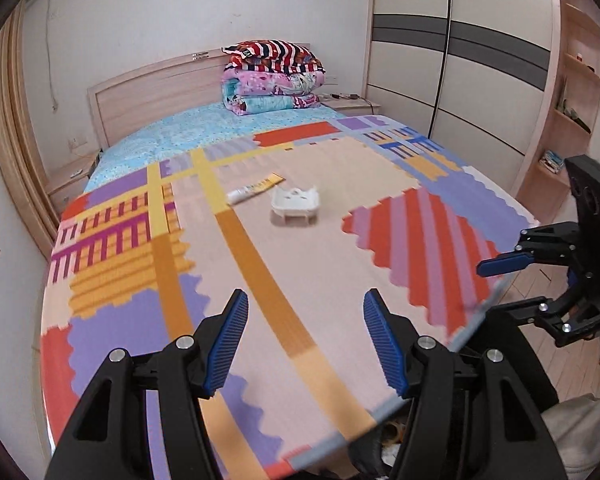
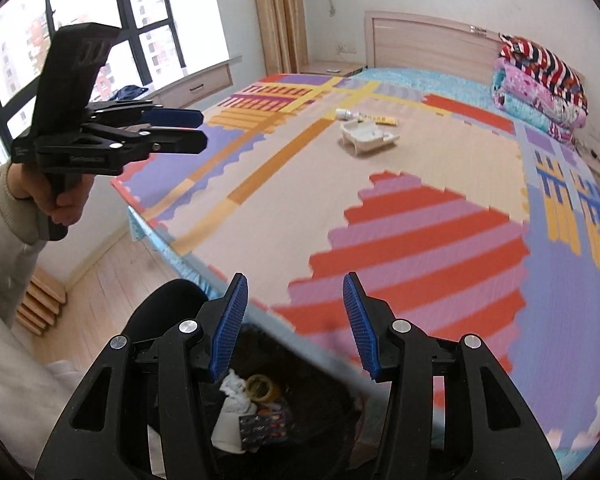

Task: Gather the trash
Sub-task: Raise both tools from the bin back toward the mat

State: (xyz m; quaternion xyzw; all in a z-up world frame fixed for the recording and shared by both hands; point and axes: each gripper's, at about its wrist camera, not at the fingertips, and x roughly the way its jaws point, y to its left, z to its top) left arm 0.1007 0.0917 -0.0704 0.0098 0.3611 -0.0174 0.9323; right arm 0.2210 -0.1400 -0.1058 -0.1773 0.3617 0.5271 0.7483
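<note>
**Both claws empty above the foot of the bed**

Left view: the left claw [image 1: 304, 344] gapes about halfway, nothing between its pads. On the patterned mat [image 1: 260, 280] lie a tube [image 1: 252, 191] and a white tray [image 1: 296, 203], blurred. The right claw [image 1: 496, 280] is partly cut off.

Right view: the right claw [image 2: 296, 328] is parted and empty — the bin [image 2: 260, 400] beneath holds trash, half hidden.

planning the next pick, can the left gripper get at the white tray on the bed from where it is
Probably yes. The left gripper is open and empty, and the mat between it and the white tray is bare. The tube lies beside the tray, apart from it.
</note>
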